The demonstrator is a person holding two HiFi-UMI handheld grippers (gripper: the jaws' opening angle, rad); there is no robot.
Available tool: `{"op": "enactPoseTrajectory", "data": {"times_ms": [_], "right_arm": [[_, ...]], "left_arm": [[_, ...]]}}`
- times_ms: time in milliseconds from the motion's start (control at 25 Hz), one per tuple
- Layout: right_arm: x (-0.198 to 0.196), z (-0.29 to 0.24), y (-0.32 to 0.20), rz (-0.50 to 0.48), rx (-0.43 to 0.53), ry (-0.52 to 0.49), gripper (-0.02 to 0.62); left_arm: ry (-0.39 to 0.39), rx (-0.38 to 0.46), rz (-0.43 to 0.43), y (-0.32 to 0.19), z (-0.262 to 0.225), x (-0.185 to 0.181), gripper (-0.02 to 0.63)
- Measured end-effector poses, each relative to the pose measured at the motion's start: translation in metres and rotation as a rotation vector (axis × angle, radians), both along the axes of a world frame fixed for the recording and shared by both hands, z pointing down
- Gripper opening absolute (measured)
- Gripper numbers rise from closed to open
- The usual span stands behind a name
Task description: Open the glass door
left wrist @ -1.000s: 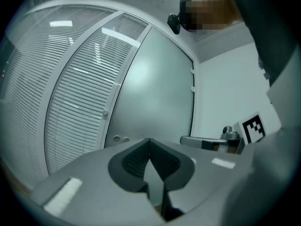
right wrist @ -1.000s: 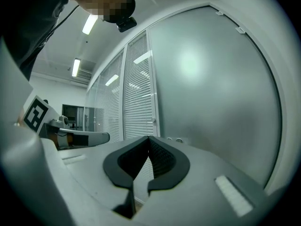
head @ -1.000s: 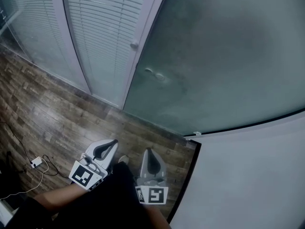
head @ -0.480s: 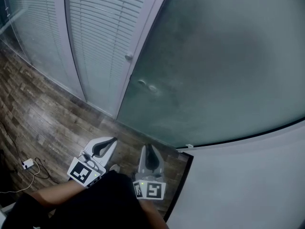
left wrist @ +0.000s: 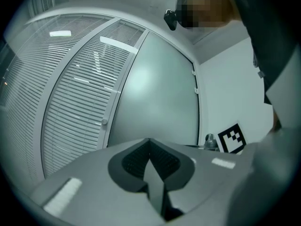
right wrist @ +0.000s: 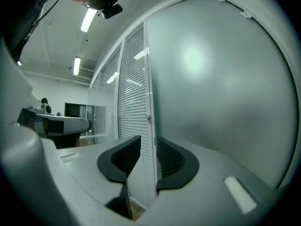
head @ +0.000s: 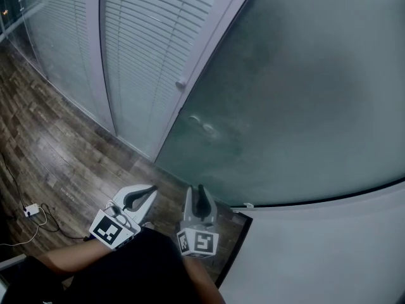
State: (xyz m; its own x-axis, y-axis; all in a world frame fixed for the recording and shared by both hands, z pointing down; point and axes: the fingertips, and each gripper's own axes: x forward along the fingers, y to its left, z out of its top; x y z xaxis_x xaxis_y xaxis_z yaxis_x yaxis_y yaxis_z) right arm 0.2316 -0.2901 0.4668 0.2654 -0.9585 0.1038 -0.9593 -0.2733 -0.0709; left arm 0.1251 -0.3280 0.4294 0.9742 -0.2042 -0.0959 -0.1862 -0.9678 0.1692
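Stood before the door (head: pixel 297 94), a wide pane of frosted glass filling the upper right of the head view, with white blinds (head: pixel 152 37) to its left and a plain wall (head: pixel 329 252) below and to its right. Saw a small round knob (head: pixel 180 83) on the pale frame between blinds and door, well apart from both grippers. Held the two grippers low over the wood floor (head: pixel 57 151), side by side without touching, tips aimed toward the foot of the door and short of it. Had the left gripper (head: pixel 150 189) closed, its dark pads meeting tip to tip in the left gripper view, nothing caught between them. Had the right gripper (head: pixel 197 189) open, jaws having just been parting, pads standing clear of each other in the right gripper view and gripping nothing; through the gap, only the far frame and blinds. Wore dark sleeves, arms bare behind the marker cubes (head: pixel 107 232). Left a thin cable (head: pixel 31 211) trailing on the floor at the far left, away from everything else
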Motion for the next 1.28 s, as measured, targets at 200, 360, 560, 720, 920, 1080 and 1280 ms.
{"op": "enactPoseTrajectory", "data": {"times_ms": [200,360,560,720,920,1080,1280], "right_arm": [[0.018,0.009,-0.023,0.010,-0.028,-0.001,0.123],[0.032,0.016,-0.045,0.012,-0.030,-0.009,0.124],[0.047,0.025,-0.074,-0.007,-0.056,0.001,0.117],[0.051,0.030,-0.090,-0.036,-0.078,0.020,0.117],[0.065,0.048,-0.105,-0.028,-0.113,0.048,0.118],[0.081,0.052,-0.116,-0.004,-0.128,0.062,0.120],[0.096,0.062,-0.128,0.005,-0.156,0.073,0.121]], "left_arm": [[-0.040,0.024,0.019,-0.001,0.009,0.007,-0.002],[-0.037,0.020,-0.005,-0.008,0.010,0.005,-0.002],[-0.057,0.007,-0.066,-0.023,0.011,-0.001,-0.002],[-0.073,0.005,-0.106,-0.031,0.011,-0.007,-0.002],[-0.085,0.019,-0.114,-0.032,0.019,-0.008,-0.001],[-0.094,0.009,-0.127,-0.033,0.018,-0.011,-0.002],[-0.110,0.046,-0.120,-0.033,0.016,-0.009,-0.002]]}}
